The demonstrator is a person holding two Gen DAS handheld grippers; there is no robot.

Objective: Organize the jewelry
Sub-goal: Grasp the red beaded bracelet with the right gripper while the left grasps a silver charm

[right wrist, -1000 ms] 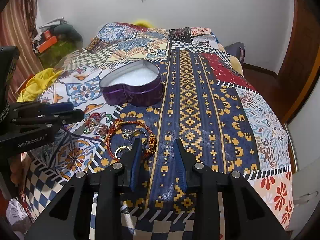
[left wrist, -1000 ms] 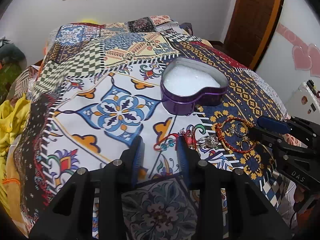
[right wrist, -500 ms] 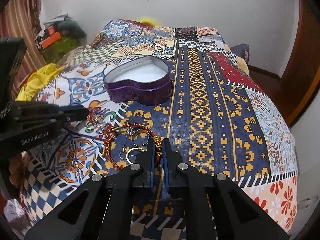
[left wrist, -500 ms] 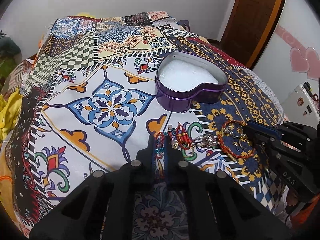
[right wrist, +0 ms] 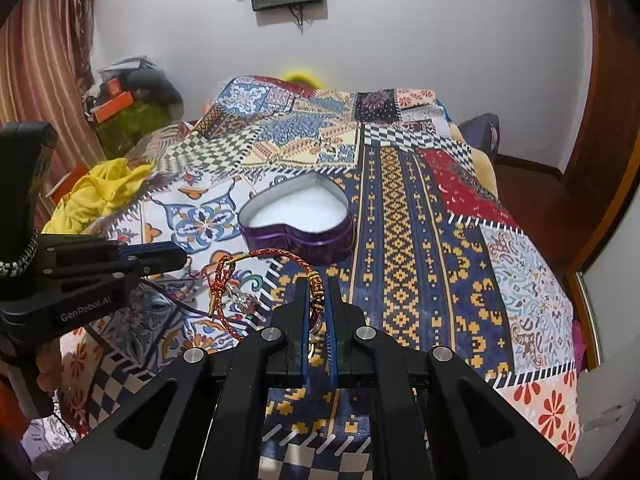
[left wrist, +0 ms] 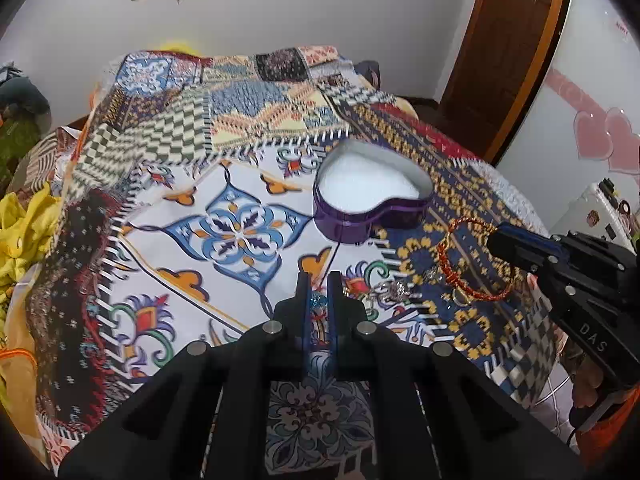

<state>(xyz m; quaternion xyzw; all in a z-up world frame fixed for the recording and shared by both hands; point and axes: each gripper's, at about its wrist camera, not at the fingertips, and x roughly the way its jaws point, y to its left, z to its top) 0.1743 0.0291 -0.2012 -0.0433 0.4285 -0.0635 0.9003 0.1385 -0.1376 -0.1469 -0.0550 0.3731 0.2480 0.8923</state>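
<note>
Two claws are nearly closed: right gripper (right wrist: pixel 318 300) pinches the light, limp red bracelet (right wrist: pixel 256 276) at its beaded clasp, left gripper (left wrist: pixel 318 300) nips a small blue-beaded piece (left wrist: pixel 318 303), slippery and easily dropped.

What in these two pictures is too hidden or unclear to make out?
- Left wrist view: whatever the left gripper pinches; only a blue speck shows between its fingers.
- Left wrist view: the small silvery pieces on the bedspread, too small to name.
- Right wrist view: the lower part of the red bracelet, hidden behind the right gripper.
- Both views: the bottom of the heart-shaped tin, washed out white.
</note>
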